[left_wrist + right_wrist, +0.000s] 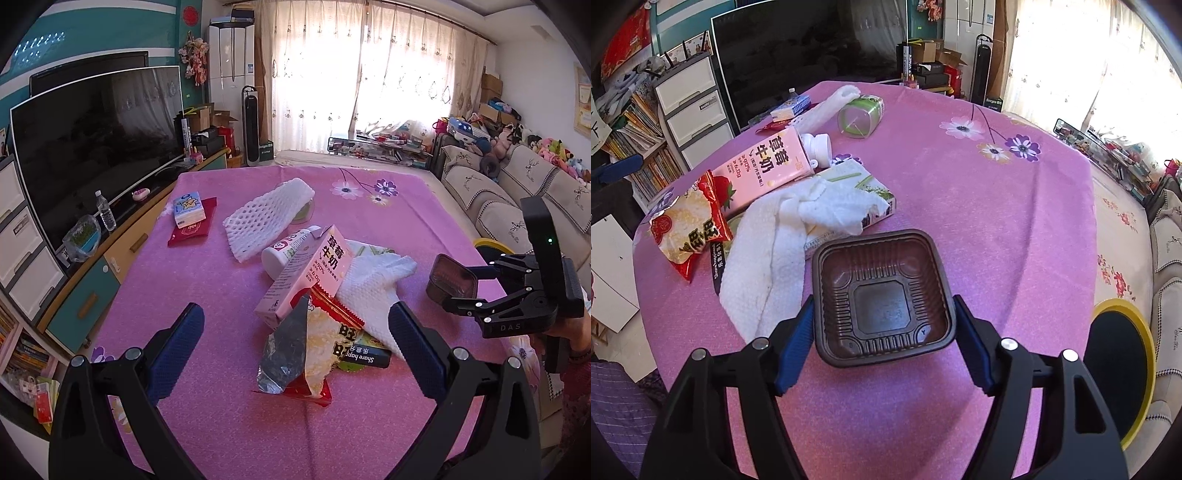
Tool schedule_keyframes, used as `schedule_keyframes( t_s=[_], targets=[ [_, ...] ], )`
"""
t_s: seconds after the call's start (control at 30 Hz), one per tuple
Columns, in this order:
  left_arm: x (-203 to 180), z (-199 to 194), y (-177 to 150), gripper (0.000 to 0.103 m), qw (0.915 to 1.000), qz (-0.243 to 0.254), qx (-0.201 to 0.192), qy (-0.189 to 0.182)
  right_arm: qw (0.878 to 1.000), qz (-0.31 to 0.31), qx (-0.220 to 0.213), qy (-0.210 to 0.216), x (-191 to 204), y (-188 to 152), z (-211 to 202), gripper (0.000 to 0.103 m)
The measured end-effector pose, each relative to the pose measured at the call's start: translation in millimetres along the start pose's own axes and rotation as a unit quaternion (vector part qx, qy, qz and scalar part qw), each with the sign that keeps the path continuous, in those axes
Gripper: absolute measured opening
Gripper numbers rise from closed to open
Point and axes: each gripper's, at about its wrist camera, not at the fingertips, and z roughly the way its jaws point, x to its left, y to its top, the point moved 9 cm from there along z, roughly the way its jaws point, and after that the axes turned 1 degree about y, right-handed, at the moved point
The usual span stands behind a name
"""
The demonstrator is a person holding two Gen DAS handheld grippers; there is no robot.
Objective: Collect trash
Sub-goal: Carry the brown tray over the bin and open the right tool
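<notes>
Carrying the brown tray, most of the trash still waiting.

I'm holding the brown plastic tray between the blue pads of my right claw, above the worktop and near the yellow-rimmed bin. My left claw is hanging wide and empty over the snack bag; milk carton, white cloth and foam net are all still lying uncollected.

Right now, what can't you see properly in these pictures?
- Green box, right wrist view: mostly under the crumpled white paper towel.
- Round yellow-rimmed bin, right wrist view: cut off by the gripper arm and picture edge.
- Dark wrapper, left wrist view: mostly hidden under the red-and-yellow snack bag.
</notes>
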Motion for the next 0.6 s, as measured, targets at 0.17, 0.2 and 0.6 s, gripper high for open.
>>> schedule_keyframes(
  t_s=[0.17, 0.2, 0.6],
  targets=[
    [-7, 1, 0, 0.098, 1.0000, 0.004, 0.000, -0.006, 0.999, 0.023, -0.008, -0.022, -19, -15, -21, 0.067],
    [-9, 2, 0, 0.098, 1.0000, 0.005, 0.000, -0.007, 0.999, 0.029, -0.009, -0.030, -26, -18, -25, 0.067],
    [-31, 6, 3, 0.098, 0.9996, 0.022, 0.004, -0.017, 0.974, 0.165, -0.002, -0.155, -179, -75, -60, 0.068]
  ],
)
